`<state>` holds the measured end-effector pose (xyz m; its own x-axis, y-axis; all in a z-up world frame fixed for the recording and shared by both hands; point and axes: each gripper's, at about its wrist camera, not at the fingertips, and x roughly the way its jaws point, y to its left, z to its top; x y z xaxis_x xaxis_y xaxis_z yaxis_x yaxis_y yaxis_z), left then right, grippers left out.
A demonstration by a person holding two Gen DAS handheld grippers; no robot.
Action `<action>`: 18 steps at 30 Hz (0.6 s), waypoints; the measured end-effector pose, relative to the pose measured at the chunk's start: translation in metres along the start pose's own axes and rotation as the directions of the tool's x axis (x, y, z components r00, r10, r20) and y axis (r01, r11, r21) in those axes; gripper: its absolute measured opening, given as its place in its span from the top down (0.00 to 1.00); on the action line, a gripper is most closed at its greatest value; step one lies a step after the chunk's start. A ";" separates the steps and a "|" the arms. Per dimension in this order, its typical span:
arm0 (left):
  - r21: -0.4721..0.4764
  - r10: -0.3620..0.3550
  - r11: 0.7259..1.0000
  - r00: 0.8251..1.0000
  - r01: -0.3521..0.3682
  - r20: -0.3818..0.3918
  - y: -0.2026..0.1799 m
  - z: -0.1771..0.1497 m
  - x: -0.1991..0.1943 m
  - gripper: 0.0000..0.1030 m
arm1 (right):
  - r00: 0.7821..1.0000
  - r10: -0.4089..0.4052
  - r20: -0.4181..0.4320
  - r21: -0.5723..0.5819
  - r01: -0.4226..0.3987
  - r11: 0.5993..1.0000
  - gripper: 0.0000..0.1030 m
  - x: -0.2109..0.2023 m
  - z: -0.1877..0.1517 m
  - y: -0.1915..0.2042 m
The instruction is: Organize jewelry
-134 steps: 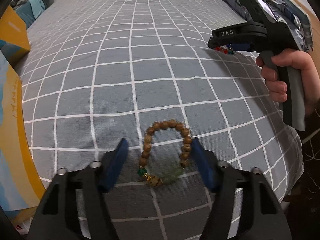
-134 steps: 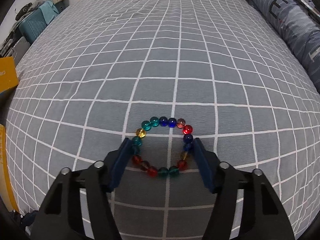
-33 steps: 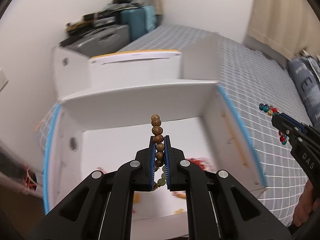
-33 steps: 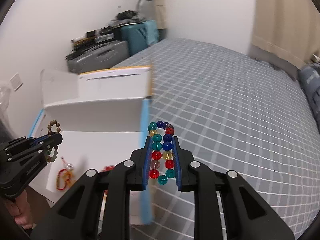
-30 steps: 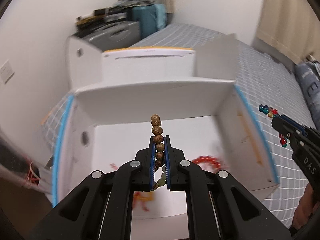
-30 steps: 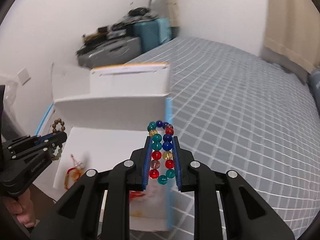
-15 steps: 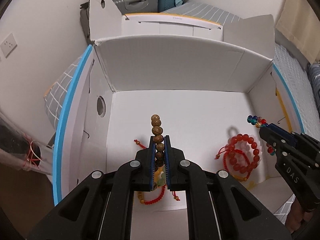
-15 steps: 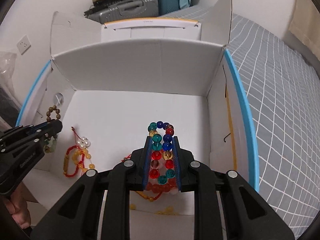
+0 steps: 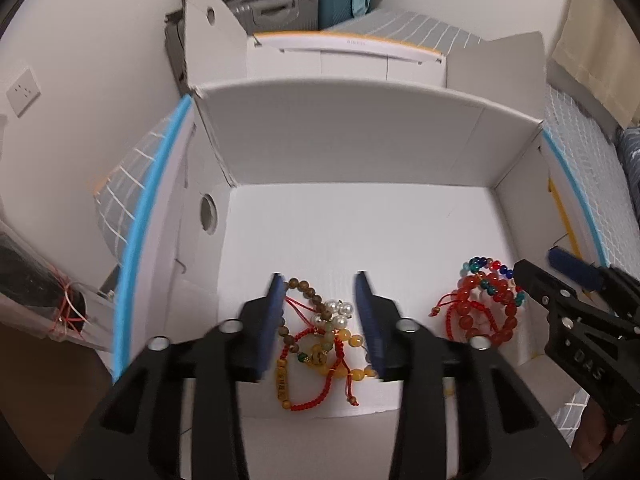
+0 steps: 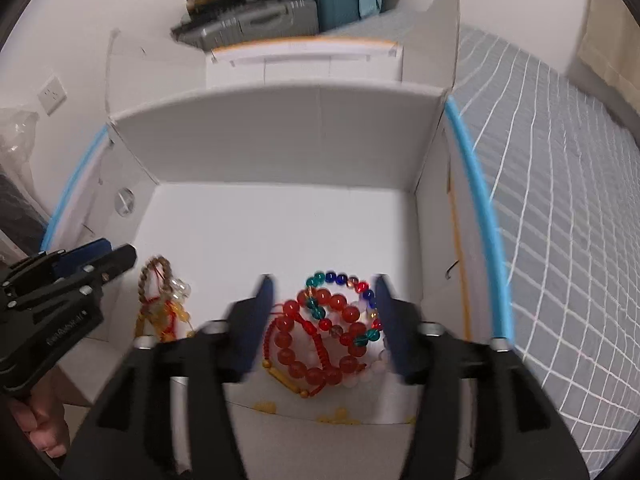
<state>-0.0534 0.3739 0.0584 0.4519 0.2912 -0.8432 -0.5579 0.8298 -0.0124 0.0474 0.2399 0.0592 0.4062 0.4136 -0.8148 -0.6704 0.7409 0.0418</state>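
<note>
A white cardboard box (image 9: 360, 152) with blue-edged flaps stands open below both grippers; it also shows in the right wrist view (image 10: 280, 136). My left gripper (image 9: 322, 312) is open above the box floor. The brown wooden bead bracelet (image 9: 306, 290) lies free between its fingers on a pile of red-cord and yellow bead pieces (image 9: 320, 360). My right gripper (image 10: 324, 314) is open too. The multicoloured glass bead bracelet (image 10: 344, 292) lies below it on a red bead bracelet (image 10: 304, 340), also seen in the left wrist view (image 9: 486, 268).
The grey checked bed (image 10: 560, 200) runs along the box's right side. A second white box with an orange edge (image 9: 344, 56) and suitcases (image 9: 280, 4) stand behind. A wall with a socket (image 9: 22, 92) is on the left.
Both grippers have opened over the box. The wooden bracelet dropped from the left one and the multicoloured bracelet from the right one onto the jewelry inside.
</note>
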 end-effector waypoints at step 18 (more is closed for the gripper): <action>-0.011 0.020 1.000 0.981 -0.019 0.191 0.006 -0.059 -0.079 0.06 | 0.968 -0.059 0.244 0.050 0.049 0.998 0.07 -0.088 -0.060 -0.005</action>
<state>-0.1336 0.3282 0.0931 0.5652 0.3938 -0.7249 -0.5741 0.8188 -0.0028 -0.0222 0.1678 0.0956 0.5844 0.4853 -0.6503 -0.6180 0.7856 0.0309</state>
